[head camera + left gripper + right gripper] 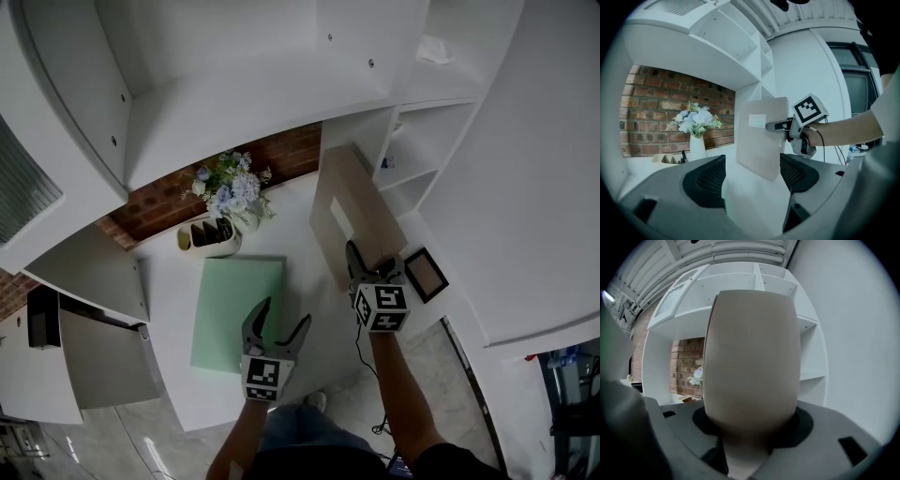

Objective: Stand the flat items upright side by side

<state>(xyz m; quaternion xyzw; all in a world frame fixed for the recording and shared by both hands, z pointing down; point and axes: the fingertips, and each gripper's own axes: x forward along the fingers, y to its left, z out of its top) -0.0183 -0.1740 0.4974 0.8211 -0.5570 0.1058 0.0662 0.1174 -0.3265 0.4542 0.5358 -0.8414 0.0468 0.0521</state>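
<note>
my right gripper (364, 267) clamps the beige board (352, 206) upright to stand it near the shelves (412, 169); my left gripper (286, 311) waits wide open, empty, by the flat green board (230, 300).

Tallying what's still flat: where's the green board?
Head view, centre-left: green board lies flat on the desk, between the left gripper and the flower vase.

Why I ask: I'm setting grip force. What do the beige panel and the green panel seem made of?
Beige panel: probably cardboard or thin fibreboard, matte. It shows no sag though the right gripper holds only one edge, and it bears a white label. Green panel: matte, even mint colour, lying flat. It could be coated card or plastic; I cannot tell which.
</note>
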